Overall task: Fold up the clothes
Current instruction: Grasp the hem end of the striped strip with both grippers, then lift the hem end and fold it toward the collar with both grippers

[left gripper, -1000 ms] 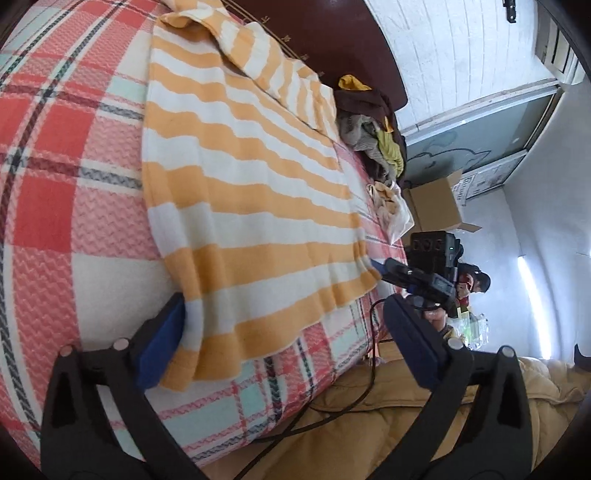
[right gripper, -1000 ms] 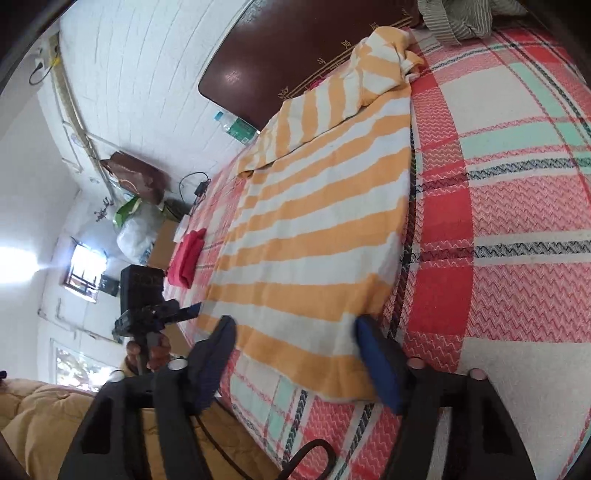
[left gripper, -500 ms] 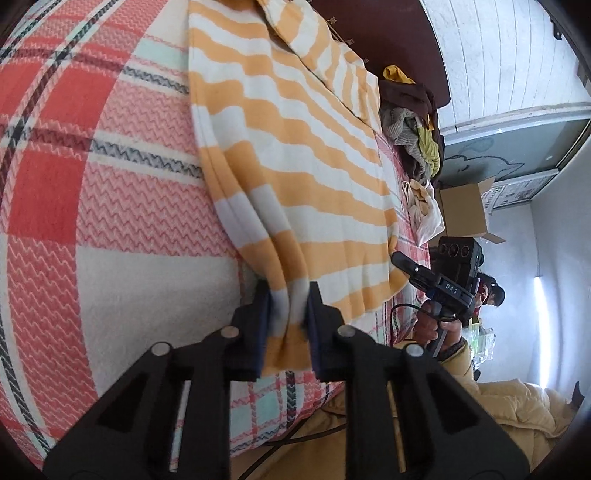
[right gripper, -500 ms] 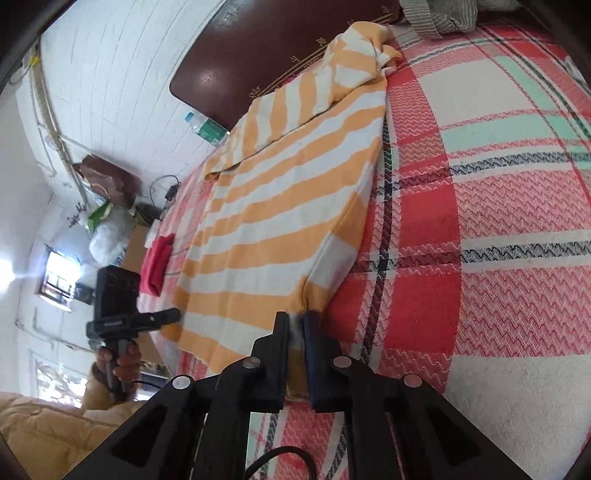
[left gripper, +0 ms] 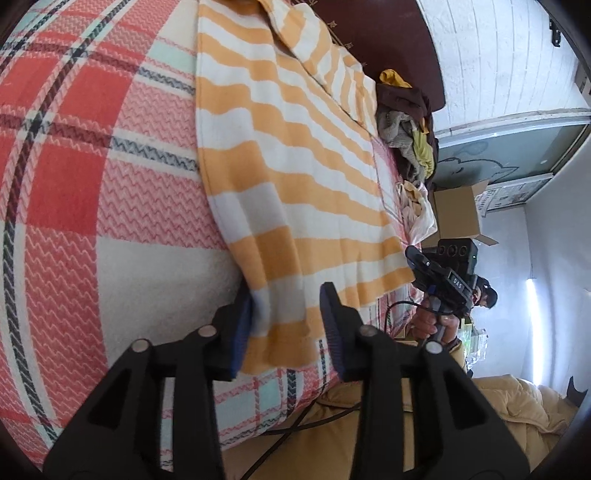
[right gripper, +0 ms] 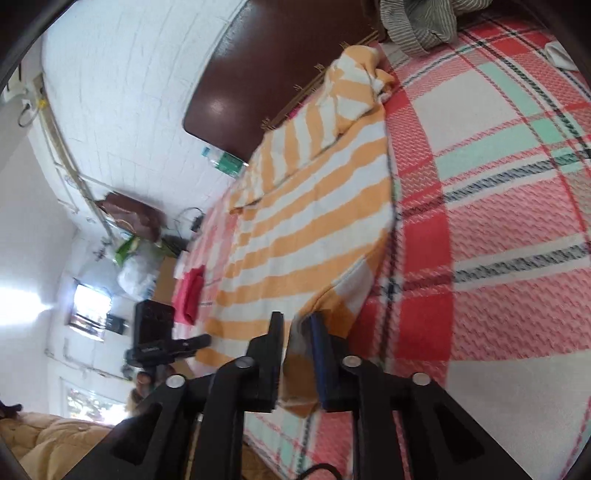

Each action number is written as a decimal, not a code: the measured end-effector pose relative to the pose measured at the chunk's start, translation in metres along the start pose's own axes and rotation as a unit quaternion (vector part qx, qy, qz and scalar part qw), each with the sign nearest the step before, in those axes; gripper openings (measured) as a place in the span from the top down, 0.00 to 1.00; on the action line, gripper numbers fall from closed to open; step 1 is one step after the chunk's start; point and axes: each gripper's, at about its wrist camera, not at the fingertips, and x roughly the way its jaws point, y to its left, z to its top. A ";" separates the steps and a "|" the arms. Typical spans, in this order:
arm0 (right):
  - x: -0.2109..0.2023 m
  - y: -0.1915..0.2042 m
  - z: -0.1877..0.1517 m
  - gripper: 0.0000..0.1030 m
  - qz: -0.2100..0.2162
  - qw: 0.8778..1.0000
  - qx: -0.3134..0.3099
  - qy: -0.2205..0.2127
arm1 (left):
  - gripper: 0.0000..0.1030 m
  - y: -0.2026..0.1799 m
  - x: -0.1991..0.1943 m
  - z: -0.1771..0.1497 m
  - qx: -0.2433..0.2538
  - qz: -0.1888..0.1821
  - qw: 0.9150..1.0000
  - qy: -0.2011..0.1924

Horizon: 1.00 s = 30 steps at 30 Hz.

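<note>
An orange-and-white striped garment [left gripper: 295, 177] lies flat on a red plaid bedspread [left gripper: 74, 155], its sleeves folded in near the headboard. My left gripper [left gripper: 286, 325] is open, its jaws a hand's width apart around the garment's near hem corner. In the right wrist view the same garment [right gripper: 314, 221] runs away from me. My right gripper [right gripper: 295, 354] has its jaws slightly apart around the other hem corner, which is bunched between them.
A dark wooden headboard [right gripper: 266, 66] stands at the far end. A pile of clothes [left gripper: 406, 125] lies at the bed's edge, a striped grey cloth [right gripper: 417, 26] near the headboard. A red folded item [right gripper: 188, 295] lies beside the garment. A cardboard box [left gripper: 458, 214] stands beyond.
Both grippers closed on the hem corners half a second ago. Now both have opened again, the left wider than the right, with the hem still between the jaws.
</note>
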 end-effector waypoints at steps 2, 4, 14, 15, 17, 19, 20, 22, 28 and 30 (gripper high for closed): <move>-0.007 -0.003 -0.003 0.32 -0.014 1.000 0.004 -0.004 | 0.27 -0.005 0.001 -0.001 0.013 -0.007 1.000 0.004; -0.008 0.003 -0.006 0.29 -0.027 1.000 -0.010 0.004 | 0.26 -0.011 0.003 -0.002 0.026 -0.001 1.000 0.008; 0.018 0.017 -0.020 0.90 -0.040 0.996 -0.067 0.050 | 0.77 0.001 0.004 0.005 -0.030 0.042 0.999 -0.013; 0.018 0.016 -0.019 0.90 -0.028 0.997 -0.058 0.048 | 0.80 0.003 0.003 0.006 -0.041 0.037 0.998 -0.016; 0.012 0.015 -0.015 0.90 0.002 0.998 -0.046 0.036 | 0.83 0.002 -0.003 0.009 -0.052 0.014 0.998 -0.025; 0.001 0.014 -0.010 0.90 0.033 0.999 -0.033 0.018 | 0.84 -0.003 -0.010 0.015 -0.054 -0.011 0.998 -0.035; -0.003 0.014 -0.006 0.90 0.046 0.998 -0.028 0.009 | 0.84 -0.007 -0.014 0.018 -0.052 -0.023 0.998 -0.040; -0.010 0.016 0.003 0.90 0.070 0.997 -0.021 -0.010 | 0.84 -0.011 -0.022 0.027 -0.060 -0.045 0.996 -0.057; -0.020 0.022 0.038 0.90 0.116 0.992 0.003 -0.049 | 0.84 -0.020 -0.043 0.063 -0.079 -0.108 0.986 -0.103; -0.023 0.026 0.052 0.90 0.132 0.989 0.005 -0.061 | 0.84 -0.026 -0.047 0.075 -0.072 -0.119 0.984 -0.108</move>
